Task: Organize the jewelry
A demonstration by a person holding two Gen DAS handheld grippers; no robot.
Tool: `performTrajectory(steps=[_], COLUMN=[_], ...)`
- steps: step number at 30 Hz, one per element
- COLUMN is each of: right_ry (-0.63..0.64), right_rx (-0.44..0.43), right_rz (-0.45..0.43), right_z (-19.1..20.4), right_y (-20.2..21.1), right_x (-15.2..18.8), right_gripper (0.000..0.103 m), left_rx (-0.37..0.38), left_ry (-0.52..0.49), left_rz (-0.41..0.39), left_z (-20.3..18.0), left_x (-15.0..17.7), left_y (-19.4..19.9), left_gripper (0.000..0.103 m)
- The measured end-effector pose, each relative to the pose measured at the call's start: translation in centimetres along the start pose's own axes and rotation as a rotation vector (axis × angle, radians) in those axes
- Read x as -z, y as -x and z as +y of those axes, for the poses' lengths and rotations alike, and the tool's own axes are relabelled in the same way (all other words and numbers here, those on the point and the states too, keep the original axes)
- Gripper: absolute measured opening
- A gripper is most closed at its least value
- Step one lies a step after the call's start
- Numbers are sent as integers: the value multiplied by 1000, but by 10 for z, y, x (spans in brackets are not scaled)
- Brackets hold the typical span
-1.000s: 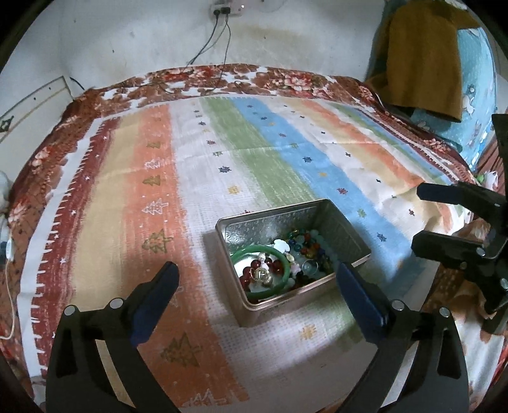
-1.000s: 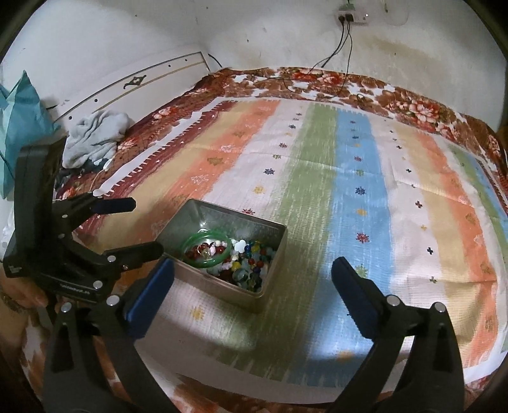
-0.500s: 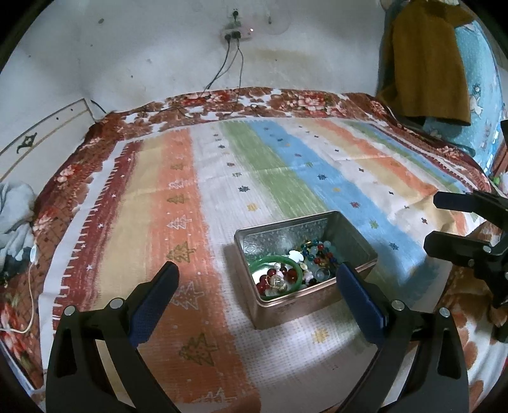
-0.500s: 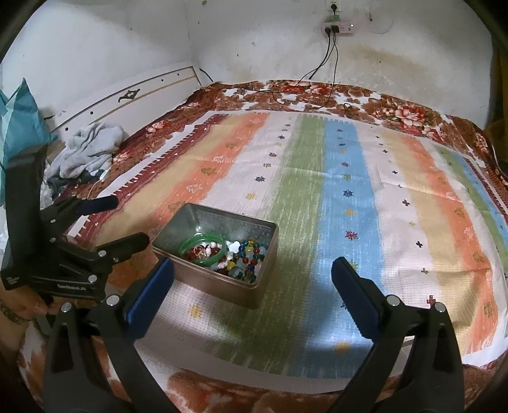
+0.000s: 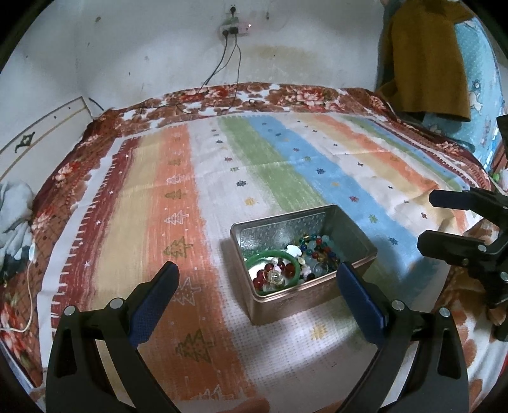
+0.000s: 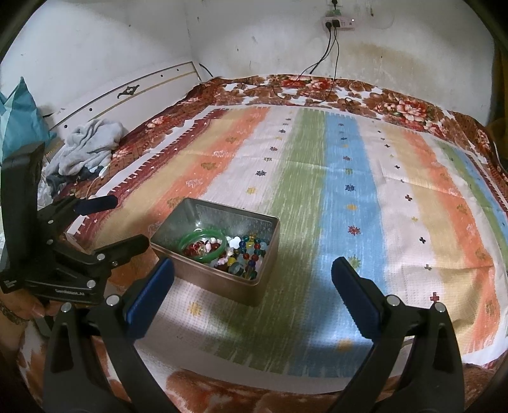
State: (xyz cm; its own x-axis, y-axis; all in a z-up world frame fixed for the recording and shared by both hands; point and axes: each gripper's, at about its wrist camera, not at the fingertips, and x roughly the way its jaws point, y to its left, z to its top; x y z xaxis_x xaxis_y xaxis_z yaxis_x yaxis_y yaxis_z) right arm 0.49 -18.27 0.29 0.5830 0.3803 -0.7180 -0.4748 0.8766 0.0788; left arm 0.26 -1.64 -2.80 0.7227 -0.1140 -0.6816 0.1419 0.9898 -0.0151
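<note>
Clothing, a grey crumpled heap (image 6: 85,146), lies at the far left edge of the bed, beside the white headboard (image 6: 127,95). Further right, a striped blanket (image 5: 165,203) covers the bed, with orange, green and blue bands running toward the far edge, and a floral bedspread (image 6: 397,104) shows as a border around it.

The left gripper (image 5: 255,295) hovers over the near edge of the blanket. Its jaws stand wide apart and hold nothing; the blue fingers (image 5: 155,295) sit either side of the box as seen from the left wrist camera, clear of it.

A metal box (image 5: 352,228), open at the top, rests on the blanket near the near edge, between the two grippers. Inside it lies the jewelry: a green bangle (image 5: 254,259) sits in the left part, with red beads (image 5: 263,278) inside its ring, and a pile of mixed coloured beads (image 5: 317,251) fills the right part. A white flower-shaped piece (image 5: 293,250) lies between the bangle and the pile.

The right gripper (image 6: 252,290) hangs to the right of the box, over the green and blue bands. Its jaws are likewise spread wide and empty.

On the far wall, a power strip (image 6: 338,22) carries two plugged cables (image 6: 330,47) that drop to the far edge of the bed. At the far right corner, a brown garment (image 5: 425,57) hangs over teal fabric (image 5: 482,70).
</note>
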Motion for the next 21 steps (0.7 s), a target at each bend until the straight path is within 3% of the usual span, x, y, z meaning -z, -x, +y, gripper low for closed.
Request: performTrajectory(steps=[21], right_ry=[-1], right_rx=[2], right_rz=[1], right_z=[-1], right_y=[-2], right_x=[0], right_gripper=[98], left_rx=[32], left_ry=[-20], left_rz=[-28], left_z=[-6], left_x=[1], left_y=[4], left_gripper=[97])
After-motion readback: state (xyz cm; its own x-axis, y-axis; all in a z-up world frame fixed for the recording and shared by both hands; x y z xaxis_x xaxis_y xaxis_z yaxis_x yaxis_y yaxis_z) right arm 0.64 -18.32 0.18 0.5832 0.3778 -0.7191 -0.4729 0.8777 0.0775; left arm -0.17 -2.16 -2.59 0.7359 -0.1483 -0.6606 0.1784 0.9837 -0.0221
